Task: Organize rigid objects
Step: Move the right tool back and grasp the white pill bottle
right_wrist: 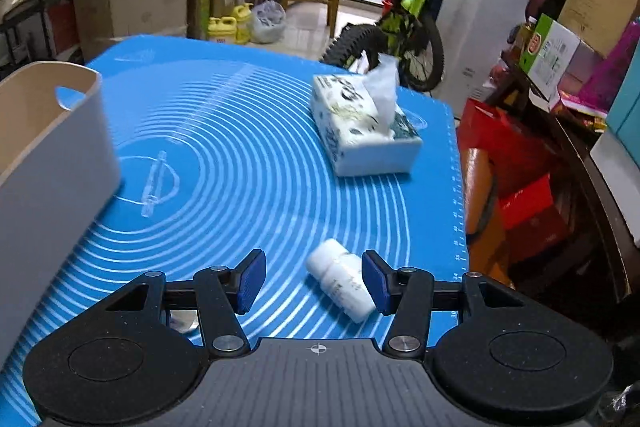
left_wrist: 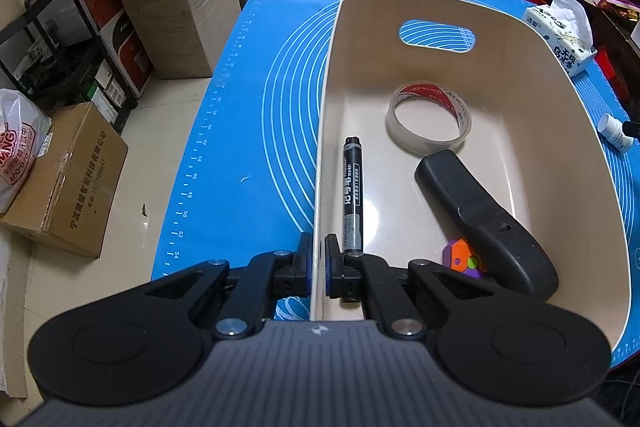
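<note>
Bottle (right_wrist: 339, 279) lay on the mat (right_wrist: 248, 155), inside the spread right gripper (right_wrist: 314, 281), off-centre toward one pad. Left gripper (left_wrist: 319, 263) pinched the bin (left_wrist: 568, 131) wall. Next move: centre, close, lift.

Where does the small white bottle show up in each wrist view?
Left wrist view: the white bottle lies at the far right edge, on the blue mat beyond the bin's right wall.
Right wrist view: the bottle lies on its side at bottom centre, between the open right tool's fingers, nearer the right one.
Shared landmark: the tissue pack, farther along the mat.
</note>
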`<state>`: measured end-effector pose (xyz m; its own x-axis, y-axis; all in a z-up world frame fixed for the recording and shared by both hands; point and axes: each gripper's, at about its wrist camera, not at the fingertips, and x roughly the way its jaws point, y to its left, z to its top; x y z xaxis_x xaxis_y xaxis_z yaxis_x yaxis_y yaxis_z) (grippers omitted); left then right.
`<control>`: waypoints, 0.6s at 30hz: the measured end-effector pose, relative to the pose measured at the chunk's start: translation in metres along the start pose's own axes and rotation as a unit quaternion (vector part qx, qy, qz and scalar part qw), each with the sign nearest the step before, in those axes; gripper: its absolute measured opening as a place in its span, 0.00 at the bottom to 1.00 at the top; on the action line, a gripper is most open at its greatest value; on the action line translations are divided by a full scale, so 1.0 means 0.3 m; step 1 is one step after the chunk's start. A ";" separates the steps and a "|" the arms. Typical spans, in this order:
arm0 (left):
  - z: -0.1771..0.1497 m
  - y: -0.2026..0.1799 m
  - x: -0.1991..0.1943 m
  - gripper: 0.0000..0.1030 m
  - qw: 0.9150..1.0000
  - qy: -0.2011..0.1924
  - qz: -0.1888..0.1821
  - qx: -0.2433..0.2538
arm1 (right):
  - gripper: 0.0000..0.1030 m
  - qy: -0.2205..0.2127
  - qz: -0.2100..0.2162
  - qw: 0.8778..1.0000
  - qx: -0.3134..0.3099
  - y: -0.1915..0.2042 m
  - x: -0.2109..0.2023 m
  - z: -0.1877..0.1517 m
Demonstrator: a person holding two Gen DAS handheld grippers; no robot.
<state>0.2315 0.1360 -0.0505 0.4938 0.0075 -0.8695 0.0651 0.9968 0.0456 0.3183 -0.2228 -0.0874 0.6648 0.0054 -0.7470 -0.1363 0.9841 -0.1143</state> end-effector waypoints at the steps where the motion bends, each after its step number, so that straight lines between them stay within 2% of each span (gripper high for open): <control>1: 0.000 -0.001 0.001 0.06 1.000 0.000 0.000 0.001 | 0.61 0.003 -0.001 1.000 0.003 0.000 0.006 -0.007; 7: -0.001 -0.002 0.004 0.06 1.000 0.000 0.003 0.004 | 0.61 0.036 -0.025 0.999 0.005 -0.037 0.108 -0.017; 13: 0.002 -0.005 0.007 0.06 1.000 0.000 0.005 0.006 | 0.62 0.048 -0.022 0.999 0.005 -0.062 0.166 -0.032; 16: 0.003 -0.007 0.008 0.06 1.000 0.000 0.007 0.007 | 0.57 0.062 -0.019 0.998 0.000 -0.065 0.191 -0.042; 18: 0.005 -0.008 0.006 0.06 1.000 0.001 0.009 0.007 | 0.55 0.056 -0.019 0.998 -0.003 -0.061 0.194 -0.046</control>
<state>0.2335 0.1336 -0.0516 0.4939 0.0248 -0.8691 0.0691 0.9953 0.0677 0.3492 -0.2429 -0.1377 0.5837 -0.0527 -0.8102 -0.1160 0.9822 -0.1475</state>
